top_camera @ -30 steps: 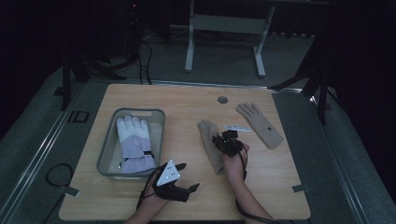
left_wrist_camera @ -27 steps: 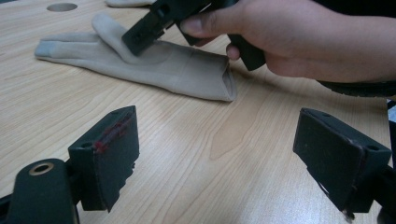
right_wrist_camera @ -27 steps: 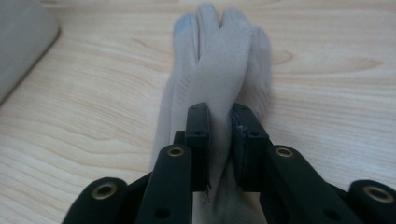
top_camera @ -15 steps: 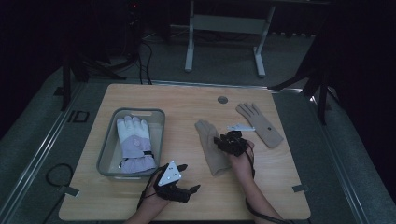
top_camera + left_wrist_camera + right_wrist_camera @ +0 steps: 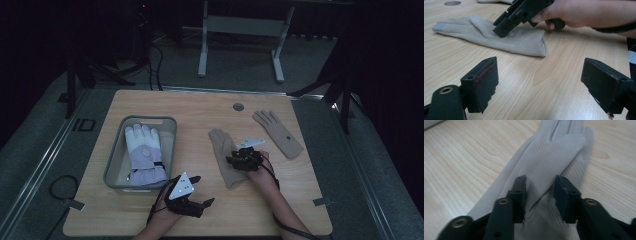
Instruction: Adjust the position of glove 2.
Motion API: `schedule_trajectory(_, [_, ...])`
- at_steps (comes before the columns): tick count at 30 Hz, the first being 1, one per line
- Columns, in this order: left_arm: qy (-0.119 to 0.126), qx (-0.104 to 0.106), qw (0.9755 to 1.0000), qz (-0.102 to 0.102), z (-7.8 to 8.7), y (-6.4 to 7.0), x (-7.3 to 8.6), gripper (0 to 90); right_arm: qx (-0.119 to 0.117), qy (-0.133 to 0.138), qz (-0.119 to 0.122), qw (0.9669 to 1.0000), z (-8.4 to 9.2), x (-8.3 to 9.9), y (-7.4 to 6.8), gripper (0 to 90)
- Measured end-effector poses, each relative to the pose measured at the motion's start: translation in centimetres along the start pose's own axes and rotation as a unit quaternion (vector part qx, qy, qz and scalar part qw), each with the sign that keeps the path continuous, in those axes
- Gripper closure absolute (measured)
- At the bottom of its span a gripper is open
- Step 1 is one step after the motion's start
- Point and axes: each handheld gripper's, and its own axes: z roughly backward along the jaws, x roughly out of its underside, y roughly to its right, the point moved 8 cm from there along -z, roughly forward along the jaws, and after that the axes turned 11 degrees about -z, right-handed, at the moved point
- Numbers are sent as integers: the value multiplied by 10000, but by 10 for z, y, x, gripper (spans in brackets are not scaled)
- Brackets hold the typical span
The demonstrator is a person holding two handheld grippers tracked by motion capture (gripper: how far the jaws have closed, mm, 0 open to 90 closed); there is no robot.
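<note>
A beige knit glove (image 5: 224, 155) lies flat on the wooden table (image 5: 200, 115), fingers pointing away. My right gripper (image 5: 236, 160) is tipped down onto its palm. In the right gripper view the jaws (image 5: 540, 195) stand a short way apart with a ridge of the glove (image 5: 559, 152) between them; they have just been closing and do not clamp it. My left gripper (image 5: 202, 190) rests near the front edge, open and empty (image 5: 541, 75), and it looks at the glove (image 5: 499, 37) and the right gripper (image 5: 506, 25). A second beige glove (image 5: 277, 132) lies at the right.
A grey bin (image 5: 116, 160) at the left holds a white and lilac winter glove (image 5: 144, 155). A round cable hole (image 5: 238, 106) sits near the table's far edge. Dark floor and a desk frame lie beyond the table.
The right gripper has shifted slightly toward the near side on the beige glove. The left gripper has stayed put.
</note>
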Motion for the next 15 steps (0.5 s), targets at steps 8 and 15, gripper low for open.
schedule_trajectory(8, [0,-2,10000,-5,0,0,0,143,520,457,-571,9960,8,-9,-6,847])
schedule_trajectory(15, [4,-13,10000,-7,0,-1,0,144,668,615,-1510,9844,22,-15,-20,846])
